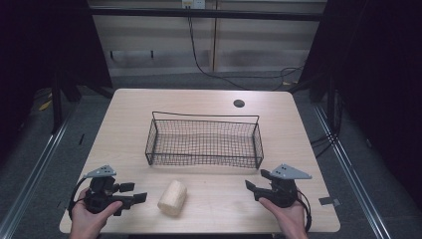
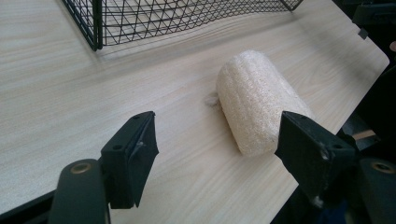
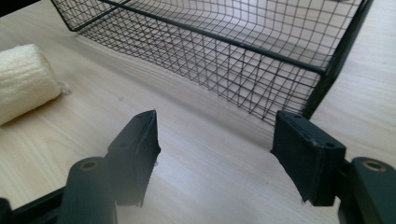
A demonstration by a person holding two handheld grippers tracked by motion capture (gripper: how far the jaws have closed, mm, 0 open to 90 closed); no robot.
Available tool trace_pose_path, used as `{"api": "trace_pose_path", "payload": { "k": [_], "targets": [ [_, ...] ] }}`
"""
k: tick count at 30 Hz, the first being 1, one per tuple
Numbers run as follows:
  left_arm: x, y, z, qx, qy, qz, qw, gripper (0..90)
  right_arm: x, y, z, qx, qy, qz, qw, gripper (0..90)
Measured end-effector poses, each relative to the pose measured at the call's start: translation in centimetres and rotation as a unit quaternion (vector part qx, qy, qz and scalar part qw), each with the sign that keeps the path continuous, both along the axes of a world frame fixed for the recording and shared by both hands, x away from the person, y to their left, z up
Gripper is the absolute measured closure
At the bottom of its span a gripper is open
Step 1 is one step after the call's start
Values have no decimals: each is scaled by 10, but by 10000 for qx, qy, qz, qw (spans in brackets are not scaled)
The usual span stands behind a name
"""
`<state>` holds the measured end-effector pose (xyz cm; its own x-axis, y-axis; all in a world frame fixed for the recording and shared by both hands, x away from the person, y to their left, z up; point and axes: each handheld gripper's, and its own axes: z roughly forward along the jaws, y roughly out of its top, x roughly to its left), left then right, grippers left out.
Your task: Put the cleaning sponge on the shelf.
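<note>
High view has the pale loofah roll (image 1: 172, 197) lying on the desk (image 1: 124, 129) near the front edge, between the left gripper (image 1: 134, 192) and right gripper (image 1: 255, 181), both with jaws spread wide and empty, just in front of the wire basket (image 1: 204, 162). It looks light, springy and rough, so a squeeze across its middle should hold easily. Its long axis runs from the front edge back and slightly right, toward the basket.

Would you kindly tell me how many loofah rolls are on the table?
1. The loofah roll lies on the table, in front of the wire basket, outside it.
</note>
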<state>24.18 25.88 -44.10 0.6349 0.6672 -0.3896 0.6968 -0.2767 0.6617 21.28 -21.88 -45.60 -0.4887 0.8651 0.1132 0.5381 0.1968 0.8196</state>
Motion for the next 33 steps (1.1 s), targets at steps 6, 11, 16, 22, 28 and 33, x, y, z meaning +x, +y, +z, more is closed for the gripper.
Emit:
{"api": "trace_pose_path", "payload": {
  "k": [6, 11, 16, 22, 28, 33],
  "targets": [
    [1, 0, 1, 50, 41, -8, 10000, 268, 0, -1, 0, 59, 159, -36, 9999, 266],
    [1, -1, 4, 30, 89, -43, 9999, 255, 1, -1, 0, 156, 329, 5, 9993, 267],
    [0, -7, 9, 210, 80, -177, 9996, 254, 0, 0, 3, 122, 309, 17, 9994, 268],
    [3, -17, 16, 474, 22, -274, 9985, 250, 0, -2, 3, 127, 341, 40, 9993, 265],
    [4, -27, 21, 618, 132, -465, 9969, 210, -1, 0, 2, 107, 371, 102, 9992, 246],
    [5, -39, 27, 833, 150, -589, 9947, 214, 0, 1, 1, 96, 372, 157, 9991, 242]
  ]
}}
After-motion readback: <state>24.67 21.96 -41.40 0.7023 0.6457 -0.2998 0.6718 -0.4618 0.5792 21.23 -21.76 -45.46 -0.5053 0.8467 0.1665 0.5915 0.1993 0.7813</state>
